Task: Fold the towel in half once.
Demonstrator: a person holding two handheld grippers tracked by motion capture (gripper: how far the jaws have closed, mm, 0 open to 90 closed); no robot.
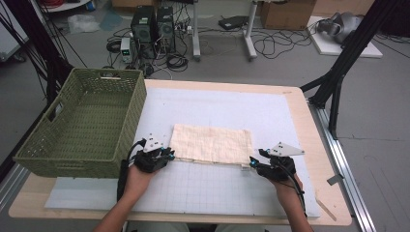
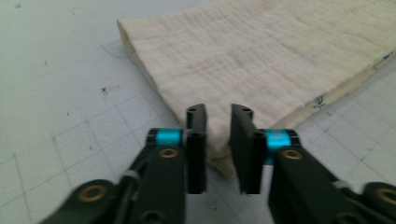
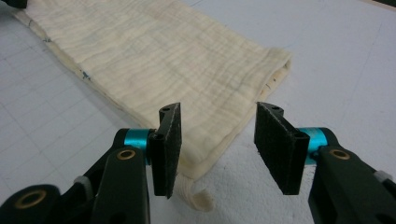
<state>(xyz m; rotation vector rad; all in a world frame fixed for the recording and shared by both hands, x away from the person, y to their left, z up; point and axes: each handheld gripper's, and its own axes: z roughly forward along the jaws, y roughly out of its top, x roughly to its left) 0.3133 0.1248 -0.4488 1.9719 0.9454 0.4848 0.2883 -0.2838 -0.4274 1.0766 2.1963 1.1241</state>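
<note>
Centrally on the worktop lies a folded cream cloth, flat on the gridded mat. Left tongs, narrowed, pinch its near-left corner; right tongs stand wide, straddling the near-right corner without pressing it. Green wicker basket: well left.

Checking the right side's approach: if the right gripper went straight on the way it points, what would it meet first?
Probably the near corner of the folded cream cloth: it lies just ahead of the right gripper, between its open jaws. Whether the pads touch it yet is unclear.
</note>
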